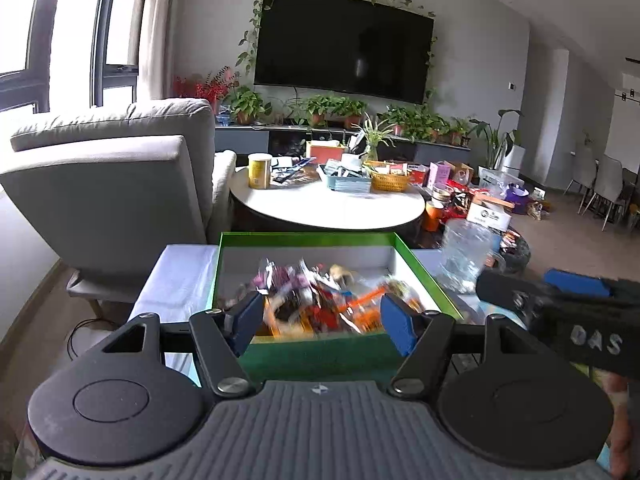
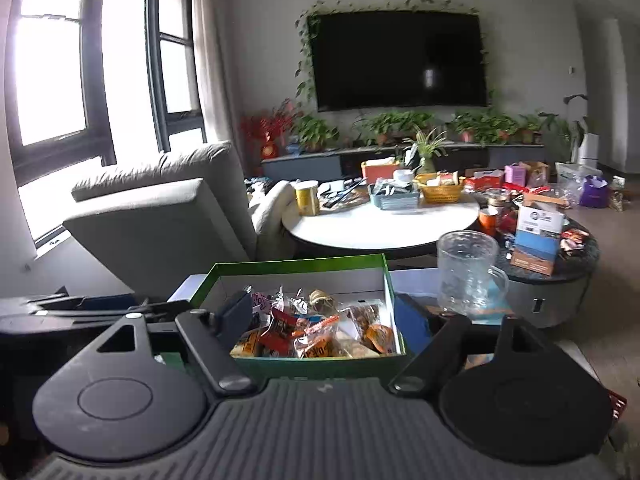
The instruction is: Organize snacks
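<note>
Both grippers, left (image 1: pixel 324 318) and right (image 2: pixel 322 316), hang unclenched and empty over the snack-filled green box (image 2: pixel 298 268).

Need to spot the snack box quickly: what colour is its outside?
Green outside, white inside; clearest in the right wrist view.

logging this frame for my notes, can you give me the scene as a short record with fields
setting: living room, wall tv, grey armchair
container: green box, open top, white inside
contents: loose wrapped snacks, mostly red and orange
beside box: clear glass mug, on its right
behind: round white table with baskets and clutter
left gripper: open, nothing between its pads, over the box's near edge
right gripper: open, empty, also in front of the box
</note>
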